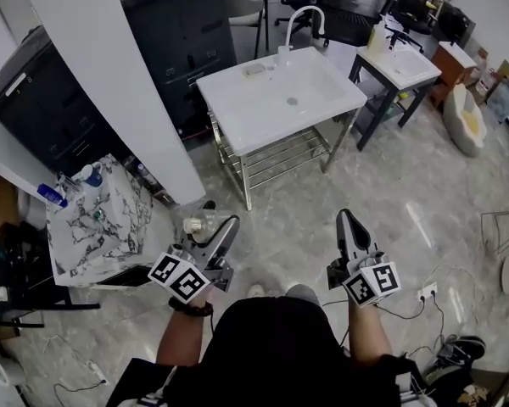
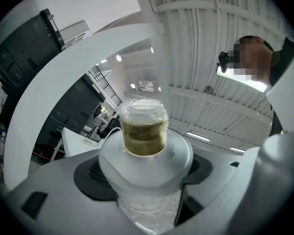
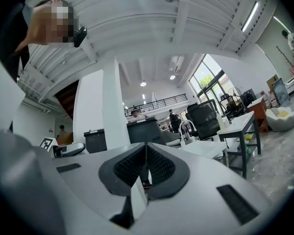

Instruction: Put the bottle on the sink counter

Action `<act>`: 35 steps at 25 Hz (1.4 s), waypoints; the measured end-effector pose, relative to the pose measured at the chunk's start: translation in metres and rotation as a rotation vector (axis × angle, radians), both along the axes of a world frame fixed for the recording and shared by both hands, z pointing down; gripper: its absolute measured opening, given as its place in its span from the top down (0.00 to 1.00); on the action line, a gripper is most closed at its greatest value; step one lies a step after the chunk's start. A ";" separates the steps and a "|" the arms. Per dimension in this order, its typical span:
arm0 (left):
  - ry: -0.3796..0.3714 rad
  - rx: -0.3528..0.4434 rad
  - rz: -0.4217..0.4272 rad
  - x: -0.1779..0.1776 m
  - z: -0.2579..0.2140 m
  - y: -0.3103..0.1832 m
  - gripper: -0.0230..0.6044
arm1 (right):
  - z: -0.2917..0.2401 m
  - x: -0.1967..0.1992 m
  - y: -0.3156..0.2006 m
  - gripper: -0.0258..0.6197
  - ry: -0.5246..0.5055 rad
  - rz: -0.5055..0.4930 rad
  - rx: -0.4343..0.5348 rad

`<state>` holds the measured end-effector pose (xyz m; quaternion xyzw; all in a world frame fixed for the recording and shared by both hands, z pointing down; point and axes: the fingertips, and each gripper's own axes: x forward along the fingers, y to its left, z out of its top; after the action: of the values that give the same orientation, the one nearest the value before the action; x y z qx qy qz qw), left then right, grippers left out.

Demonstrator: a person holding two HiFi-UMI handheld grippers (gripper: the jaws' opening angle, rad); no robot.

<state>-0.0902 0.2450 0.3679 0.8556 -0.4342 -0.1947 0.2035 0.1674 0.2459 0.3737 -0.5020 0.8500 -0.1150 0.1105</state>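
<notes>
A clear plastic bottle [image 2: 144,131] with a white cap and yellowish liquid in its neck sits between the jaws of my left gripper [image 2: 146,180], which is shut on its body. From the head view the bottle [image 1: 198,225] is held low at the left, over the floor, in the left gripper [image 1: 220,231]. The white sink counter [image 1: 237,100] with its curved faucet [image 1: 306,15] stands well ahead of both grippers. My right gripper [image 1: 346,220] hangs at the right, jaws together and empty, as the right gripper view confirms [image 3: 146,148].
A marble-patterned stand [image 1: 110,227] with small bottles is close on the left. A white column [image 1: 110,75] and a black cabinet [image 1: 182,24] rise behind it. A second white table [image 1: 405,68] stands right of the sink. Cables and a power strip [image 1: 426,292] lie on the floor.
</notes>
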 end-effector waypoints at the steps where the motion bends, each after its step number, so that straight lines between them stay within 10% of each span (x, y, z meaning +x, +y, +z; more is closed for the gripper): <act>1: 0.003 -0.007 -0.003 -0.002 0.003 -0.007 0.40 | 0.002 0.000 -0.006 0.91 0.000 0.003 -0.007; 35: -0.097 -0.060 -0.174 0.079 0.009 -0.286 0.40 | 0.028 0.077 -0.331 0.91 -0.071 -0.141 -0.008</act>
<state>-0.0114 -0.0410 0.3771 0.8167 -0.5217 -0.1568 0.1902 0.2440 -0.0856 0.4013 -0.4368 0.8784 -0.1436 0.1303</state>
